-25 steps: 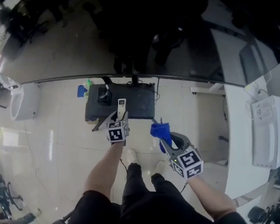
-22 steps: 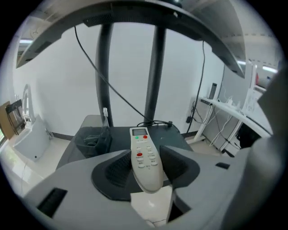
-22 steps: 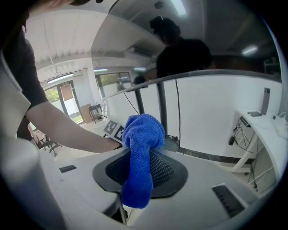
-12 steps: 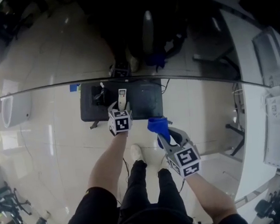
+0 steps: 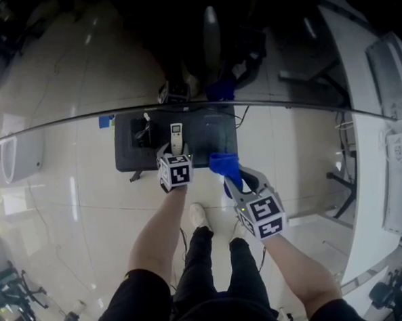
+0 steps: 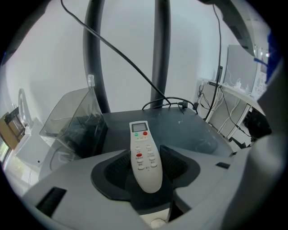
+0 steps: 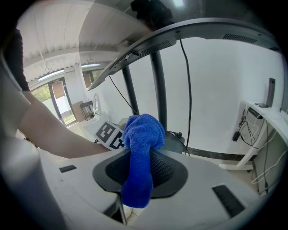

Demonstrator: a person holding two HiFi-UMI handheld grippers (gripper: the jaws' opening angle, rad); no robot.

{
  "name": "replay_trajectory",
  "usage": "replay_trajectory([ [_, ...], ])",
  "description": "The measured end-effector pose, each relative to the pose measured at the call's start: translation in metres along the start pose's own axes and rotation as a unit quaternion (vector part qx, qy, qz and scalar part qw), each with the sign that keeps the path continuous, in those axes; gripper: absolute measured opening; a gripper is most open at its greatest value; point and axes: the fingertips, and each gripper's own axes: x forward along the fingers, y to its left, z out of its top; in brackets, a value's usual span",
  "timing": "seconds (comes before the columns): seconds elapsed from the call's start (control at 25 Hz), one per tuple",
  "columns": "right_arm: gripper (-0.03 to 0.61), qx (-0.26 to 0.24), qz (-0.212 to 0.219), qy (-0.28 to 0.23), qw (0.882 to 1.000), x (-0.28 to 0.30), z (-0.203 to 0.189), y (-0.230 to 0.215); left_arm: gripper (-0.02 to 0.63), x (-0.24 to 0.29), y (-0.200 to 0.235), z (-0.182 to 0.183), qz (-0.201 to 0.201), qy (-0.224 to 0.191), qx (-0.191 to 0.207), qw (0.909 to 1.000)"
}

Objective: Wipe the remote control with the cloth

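Observation:
A white remote control (image 5: 176, 137) with red and green buttons sticks out of my left gripper (image 5: 176, 154), which is shut on its lower half (image 6: 146, 167). It hovers over a dark low table (image 5: 213, 139). My right gripper (image 5: 232, 179) is shut on a blue cloth (image 5: 224, 164), which bunches above the jaws and hangs down between them (image 7: 140, 152). The cloth sits just right of the remote, apart from it. In the right gripper view the left gripper's marker cube (image 7: 109, 133) shows beside the cloth.
A clear plastic container (image 6: 72, 123) stands on the table's left part. Two dark poles (image 6: 160, 54) and black cables (image 6: 167, 102) rise at its back. A white desk (image 5: 373, 146) runs along the right. A white appliance (image 5: 21, 155) stands on the floor at left.
Both grippers have come lower and forward toward the dark table. The remote now lies over the tabletop, and the cloth has drawn closer beside it.

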Motion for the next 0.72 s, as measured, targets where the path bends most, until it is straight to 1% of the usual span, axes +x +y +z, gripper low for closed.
replay_trajectory([
  [0.12, 0.11, -0.008, -0.015, 0.003, 1.0, 0.01, 0.005, -0.009, 0.232, -0.005, -0.001, 0.0, -0.006, -0.002, 0.003, 1.0],
  [0.24, 0.11, -0.02, -0.026, 0.012, 0.999, 0.029, 0.006, -0.018, 0.233, -0.019, 0.0, -0.003, -0.01, -0.003, 0.005, 0.9999],
  [0.36, 0.11, -0.032, -0.035, 0.028, 0.998, 0.054, 0.003, -0.028, 0.232, -0.039, 0.001, -0.004, -0.009, -0.007, -0.004, 0.9999],
  [0.48, 0.11, -0.046, -0.042, 0.048, 0.997, 0.086, -0.004, -0.037, 0.233, -0.06, -0.002, 0.003, -0.016, -0.024, -0.007, 0.9996],
  [0.72, 0.11, -0.065, -0.063, 0.104, 0.99, 0.15, -0.033, -0.064, 0.232, -0.093, -0.017, 0.016, -0.034, -0.057, 0.005, 0.9978],
])
